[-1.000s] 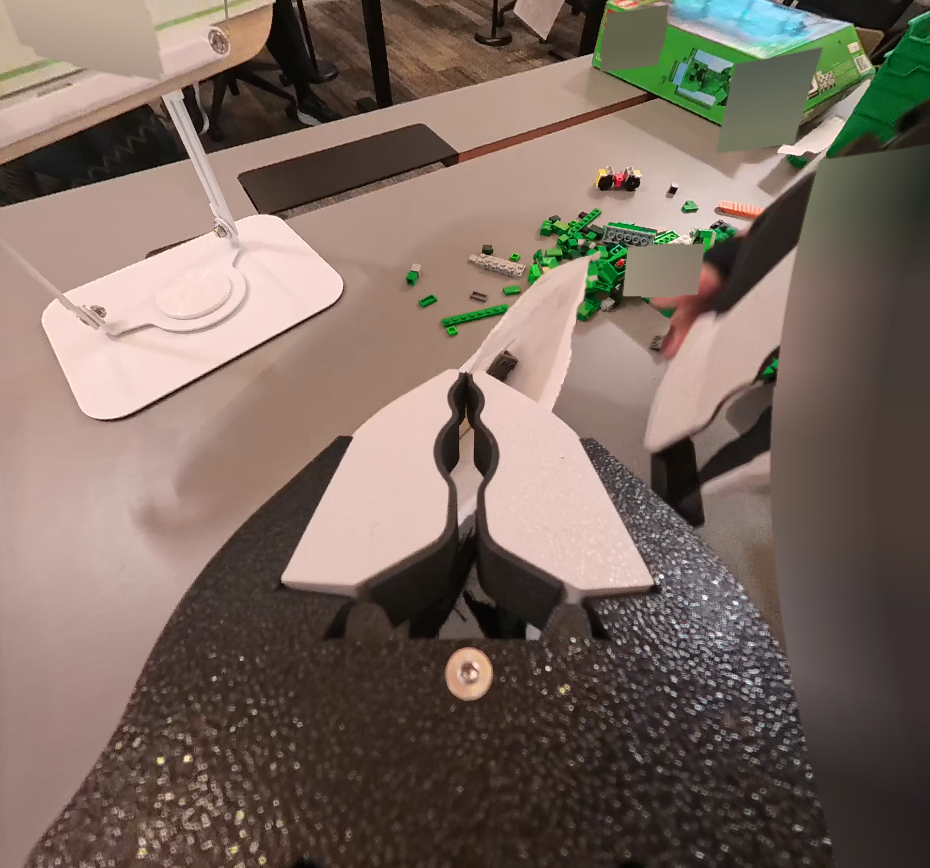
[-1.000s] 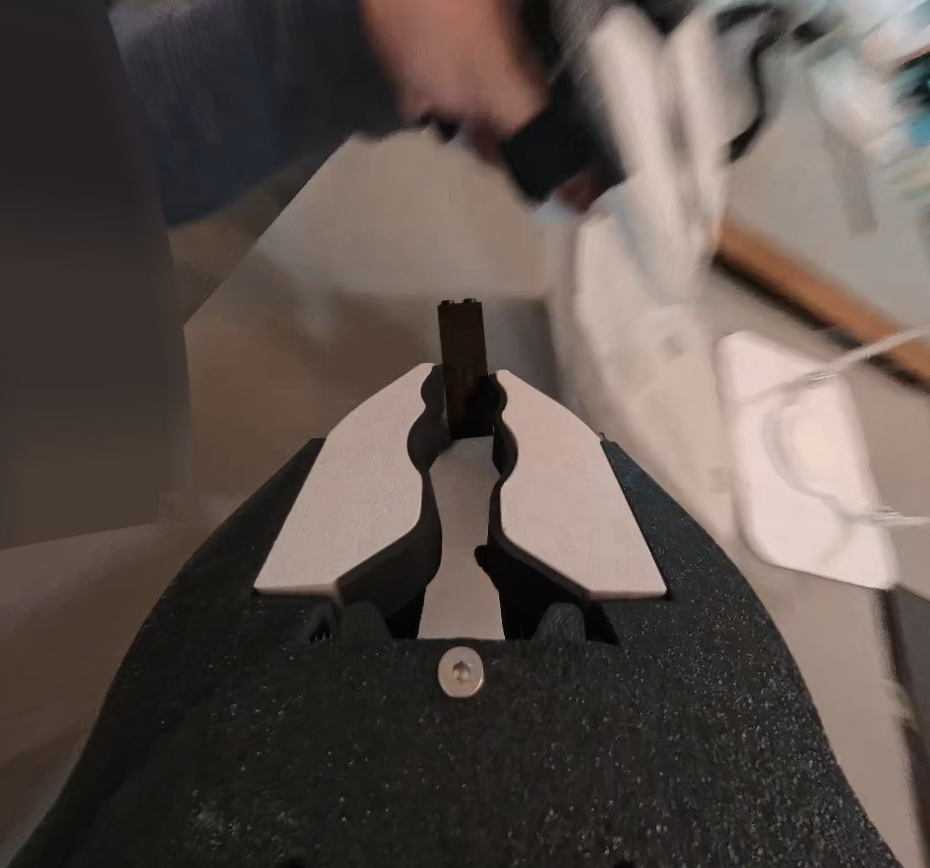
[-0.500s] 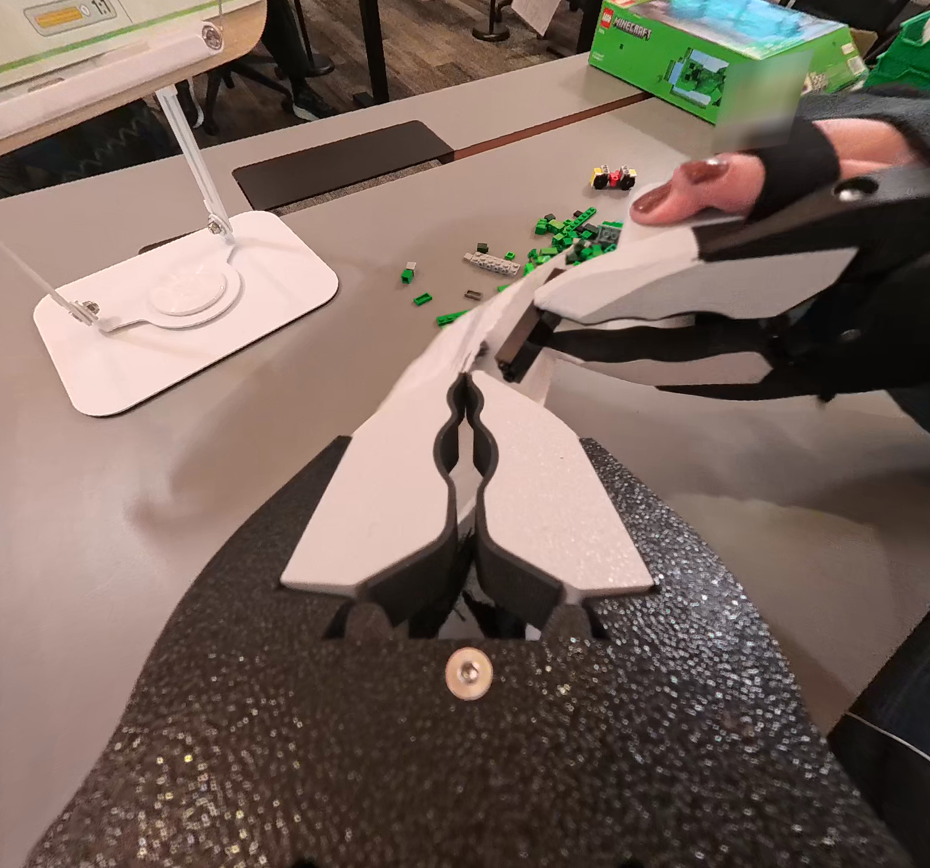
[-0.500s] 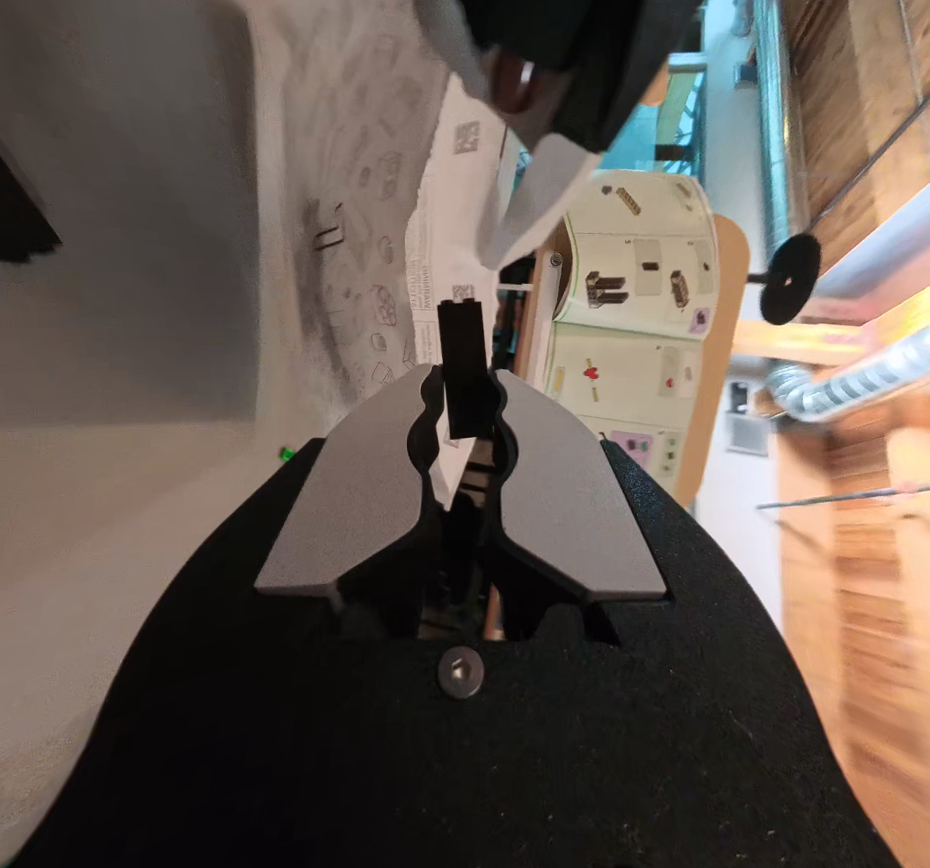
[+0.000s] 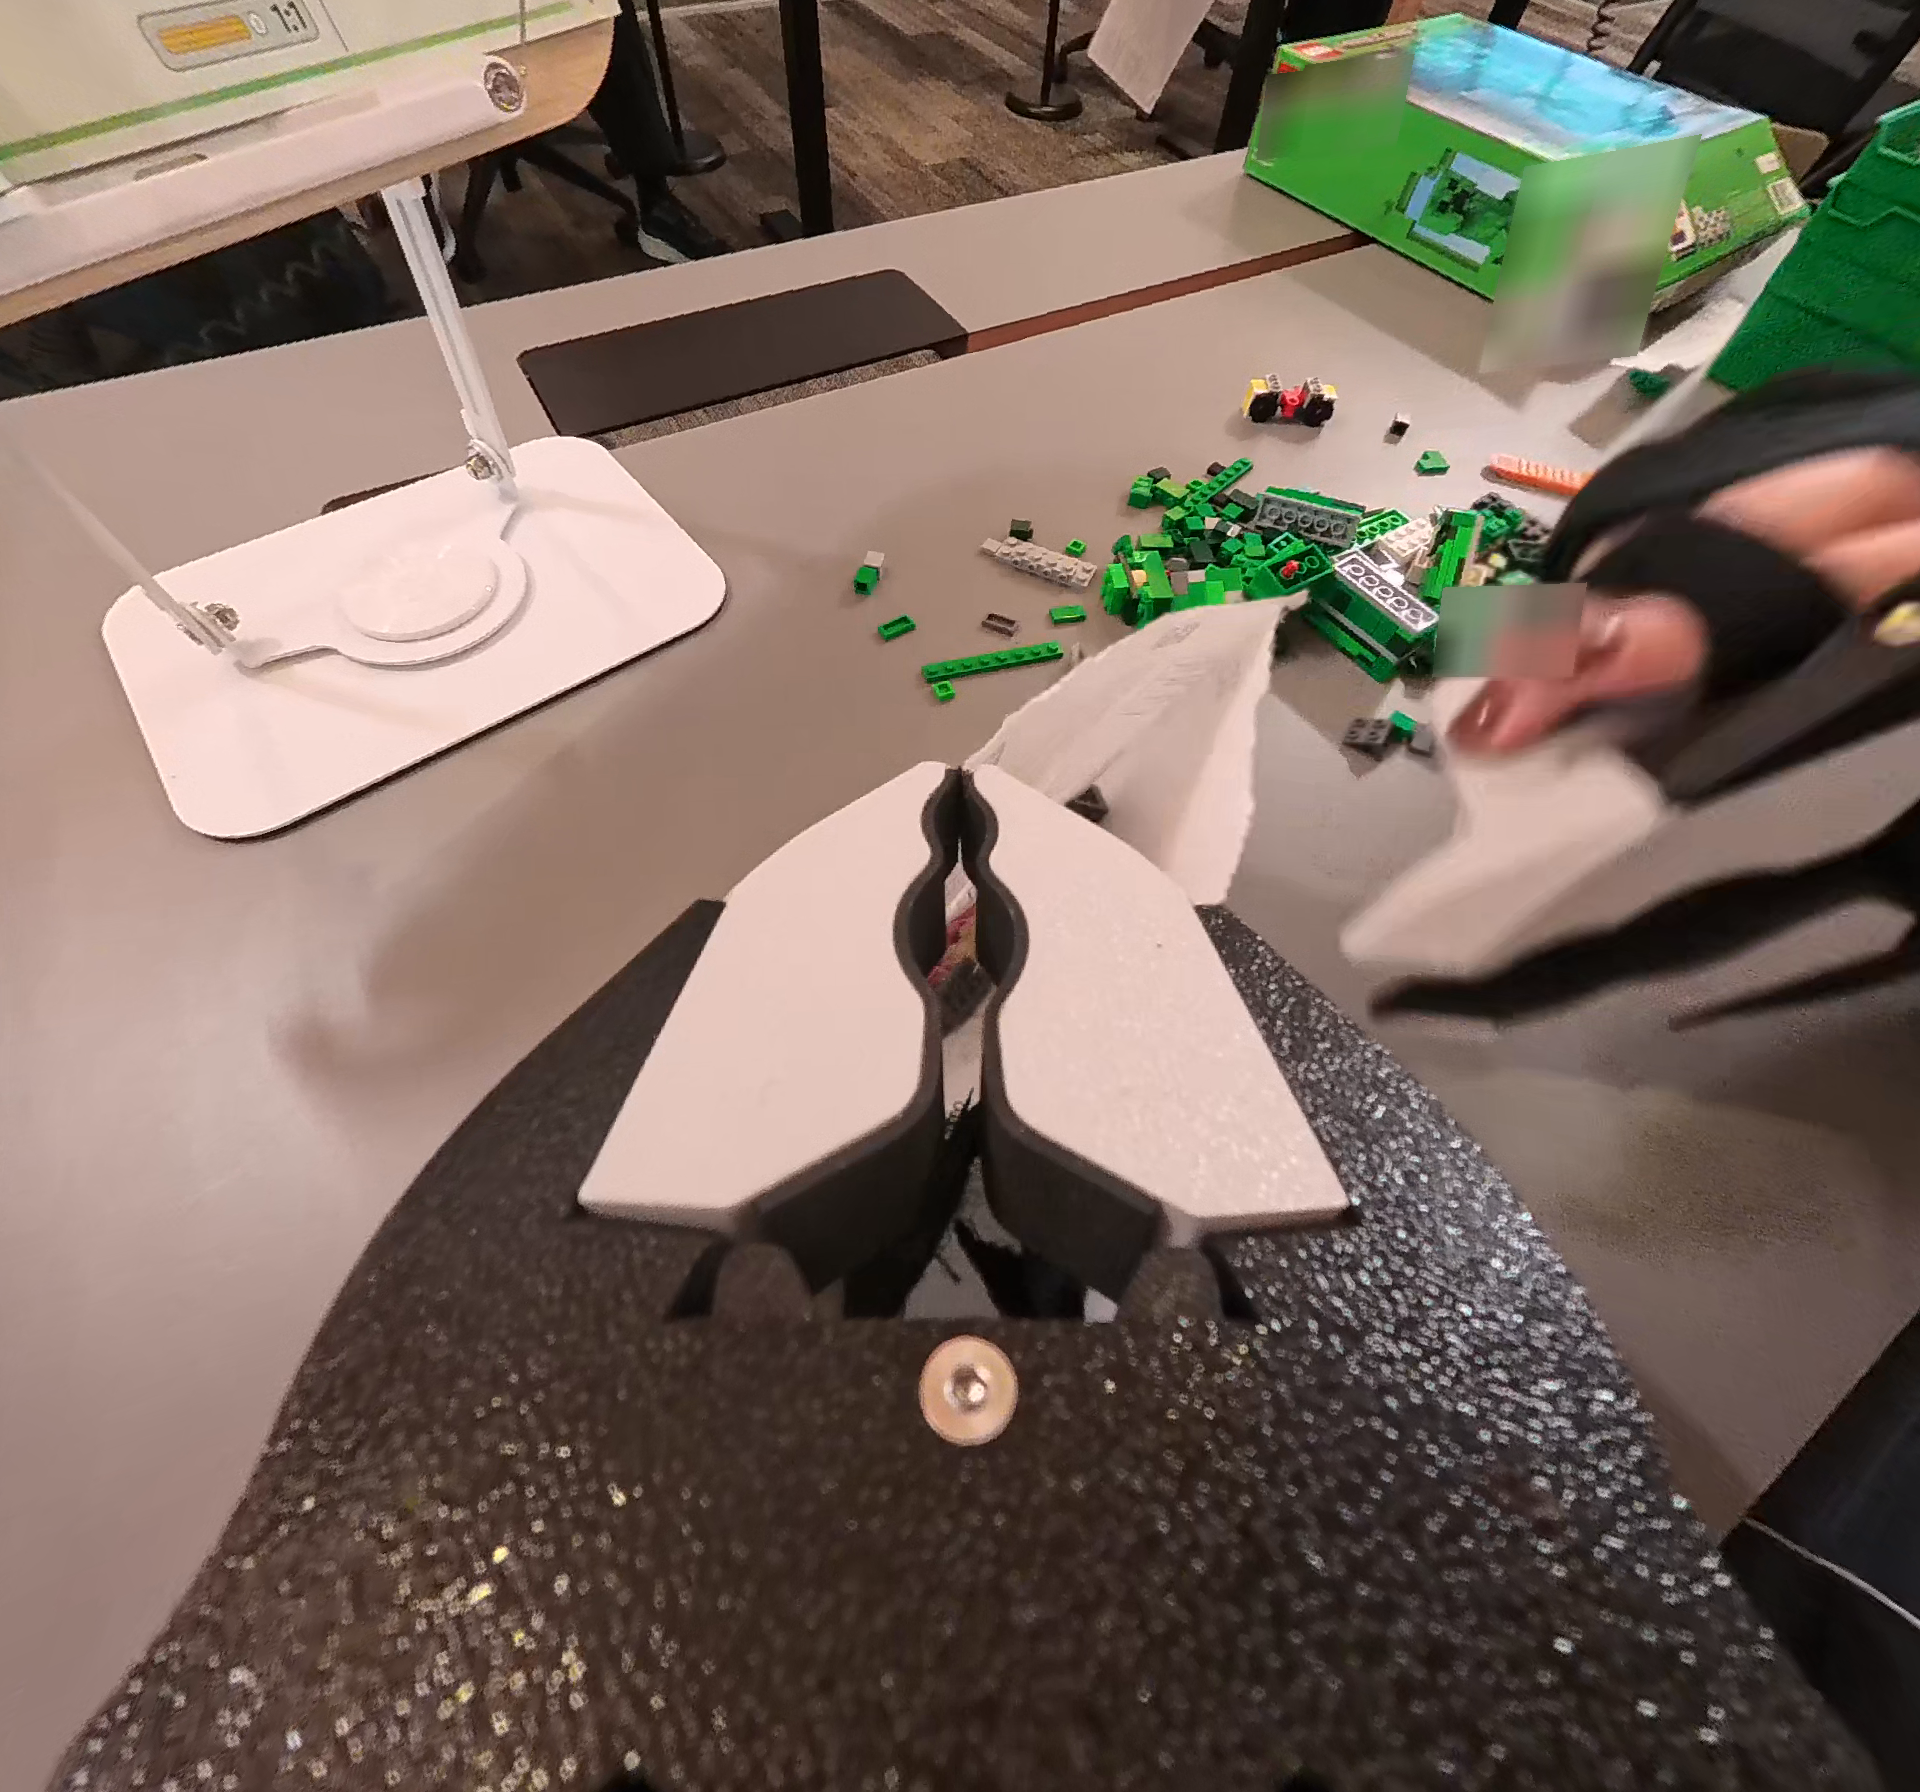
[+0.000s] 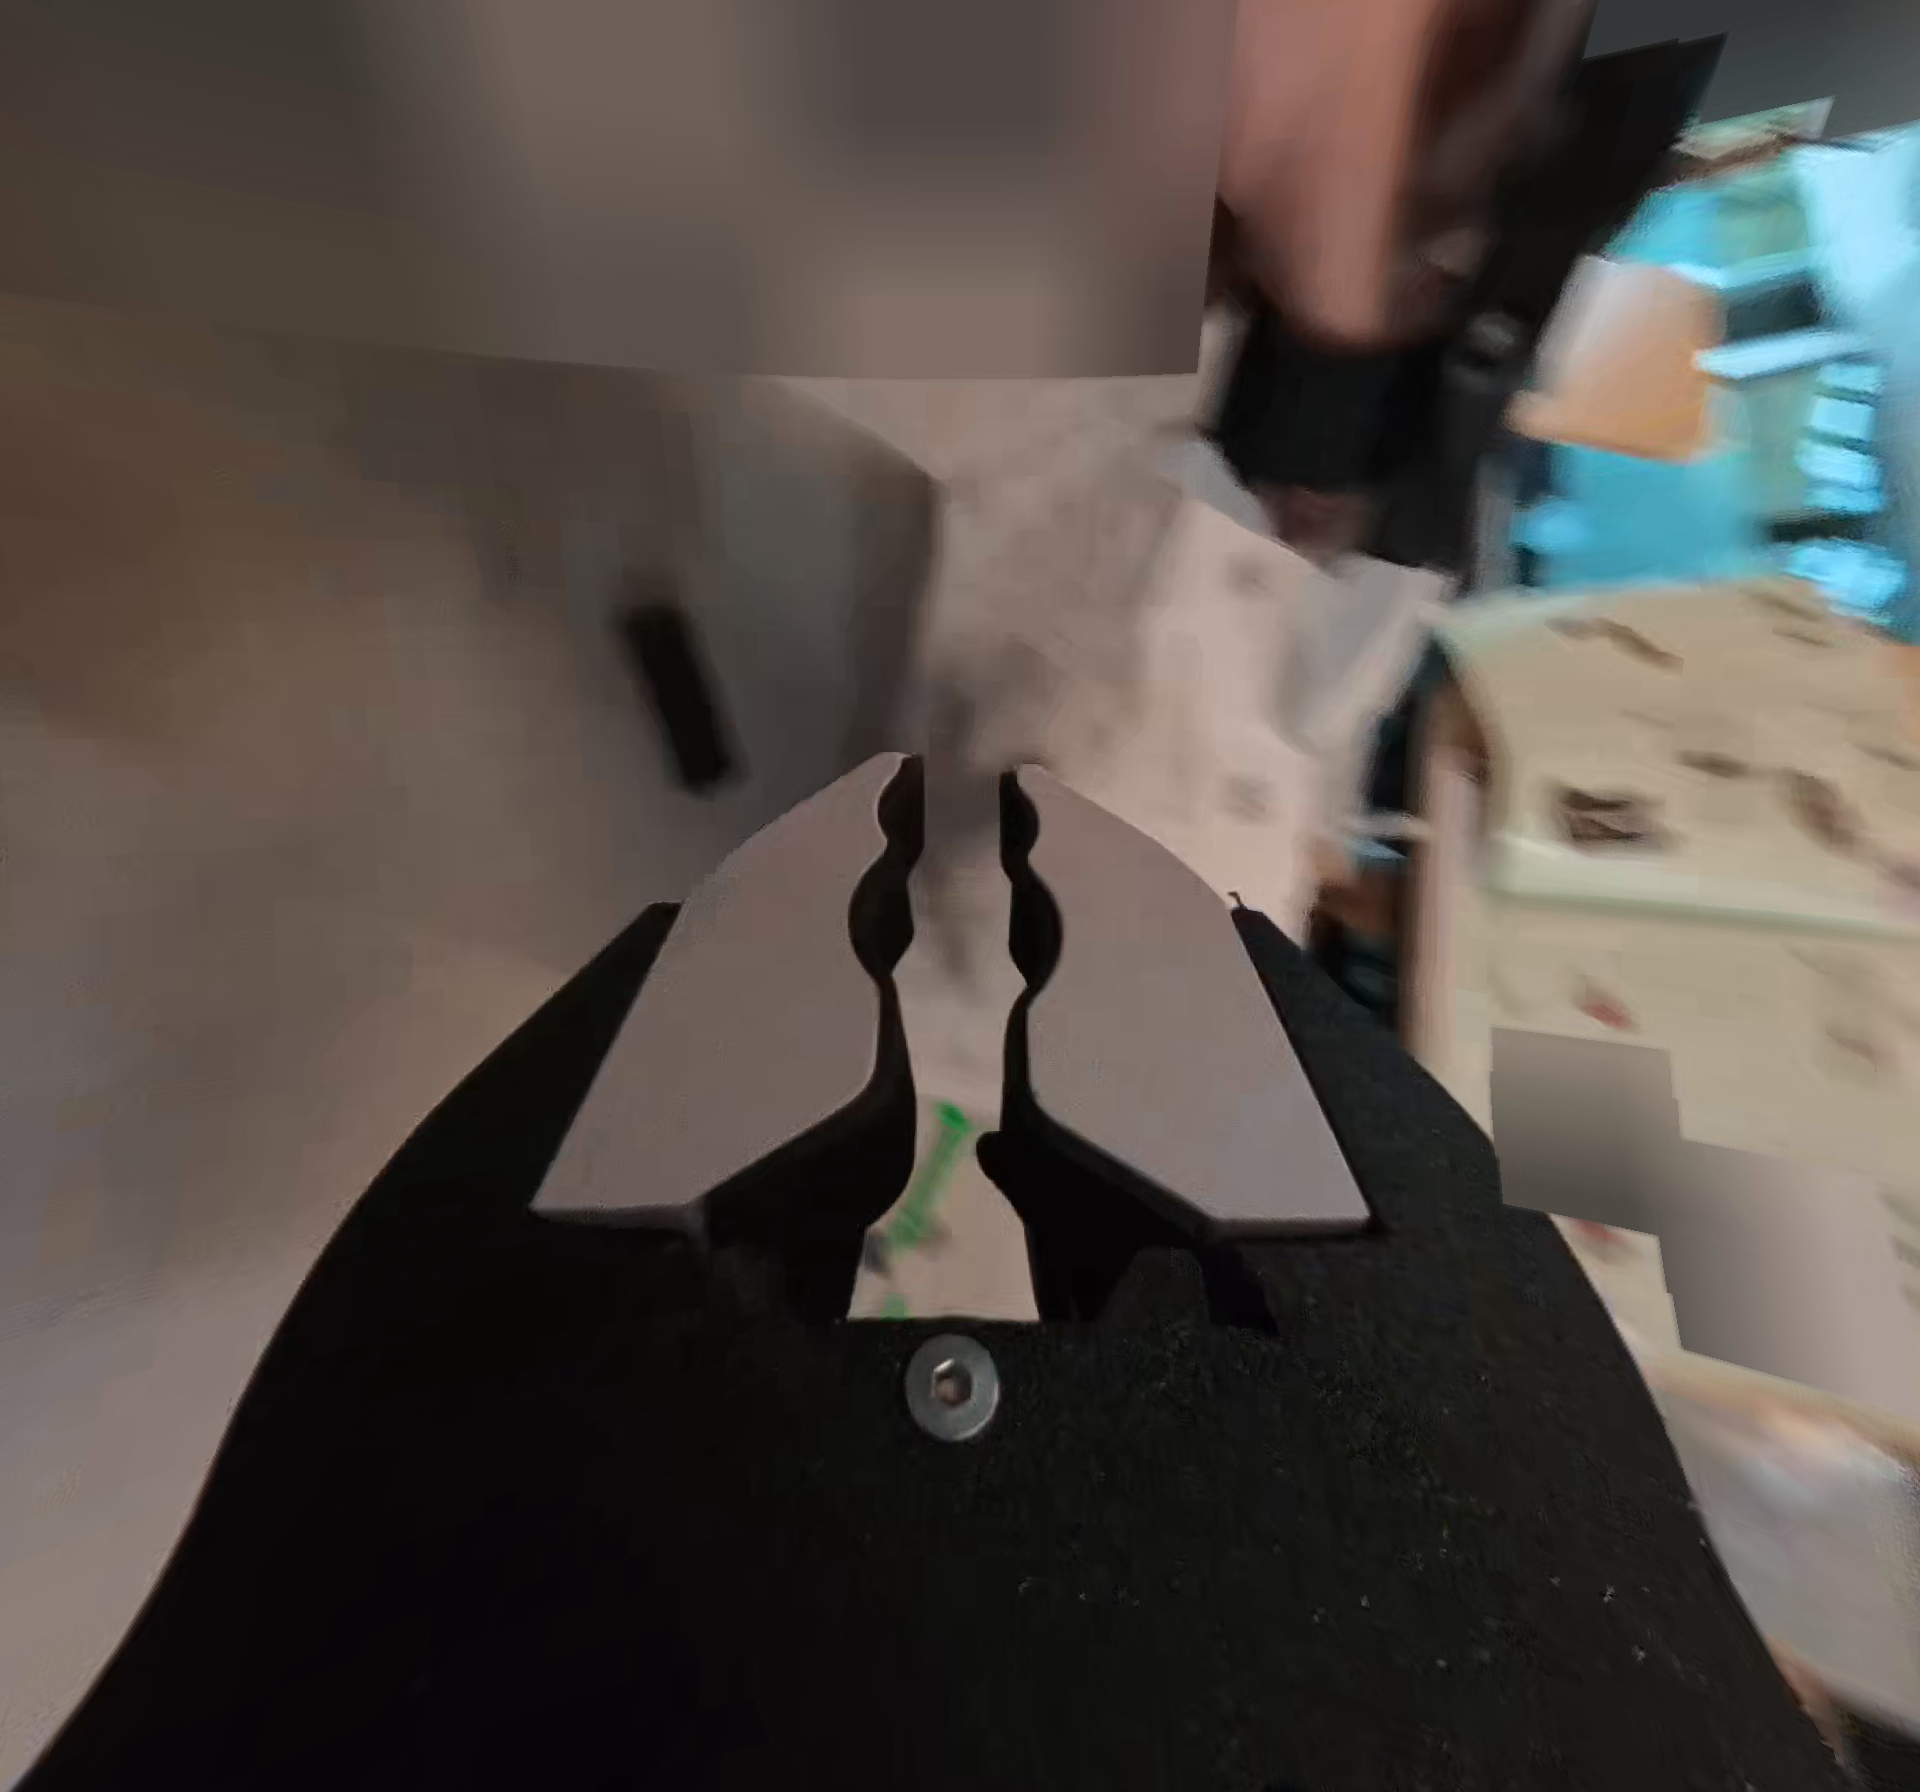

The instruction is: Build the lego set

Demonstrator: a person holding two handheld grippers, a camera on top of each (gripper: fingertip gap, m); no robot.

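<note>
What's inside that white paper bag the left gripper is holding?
The left gripper is shut on the white paper bag. One small dark piece shows at its opening; the paper hides anything deeper inside.

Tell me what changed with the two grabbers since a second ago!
The right gripper let go: its jaws, shut on a dark brick before, now stand apart with nothing between them. A dark brick now shows blurred off to their left. In the left wrist view that gripper has pulled back to the right. The left gripper stays shut on the white paper bag. The brick pile and white stand haven't moved.
</note>
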